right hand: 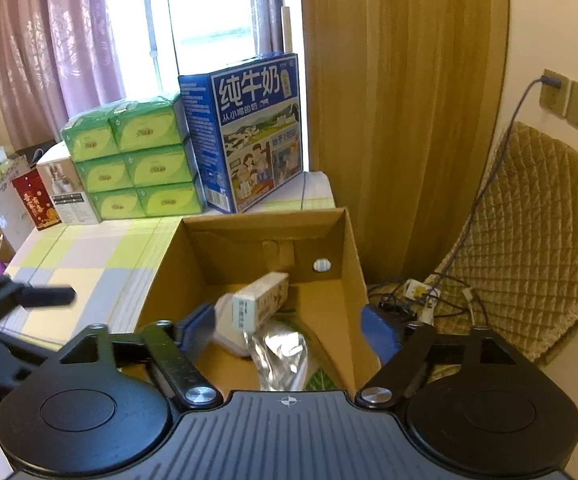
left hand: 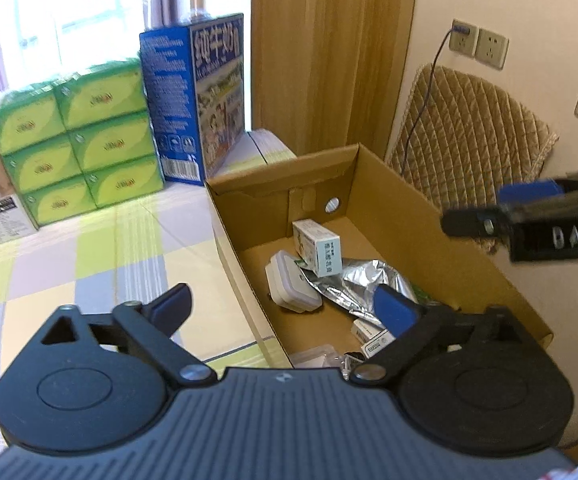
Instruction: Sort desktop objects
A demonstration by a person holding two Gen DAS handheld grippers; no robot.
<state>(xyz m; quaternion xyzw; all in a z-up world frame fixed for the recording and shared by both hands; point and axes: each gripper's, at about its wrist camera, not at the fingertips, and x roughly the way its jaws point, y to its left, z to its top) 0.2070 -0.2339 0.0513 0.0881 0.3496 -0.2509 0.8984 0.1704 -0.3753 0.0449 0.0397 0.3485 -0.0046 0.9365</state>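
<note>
So we're hovering both tools over the cardboard box (left hand: 401, 208) with nothing picked up. The left gripper (left hand: 285, 308) has its fingers spread wide and empty, straddling the box's near wall: one finger hangs out over the checkered tablecloth (left hand: 101, 248), the other sits above the clutter inside. The right gripper (right hand: 289, 324) is splayed open too, nothing between its pads.

Looks like most of the sorting is already in the box. Just ahead of the left fingers lie a white power adapter (left hand: 293, 284), a small medicine carton (left hand: 317, 246) tipped on top of it, and a crumpled foil pouch (left hand: 365, 284); a few little labelled boxes sit right under the fingers, too hidden to name.

Our guess is we're between drops. Next move probably means swinging back toward the table to find whatever's left, though we can't see any loose item out there from here.
</note>
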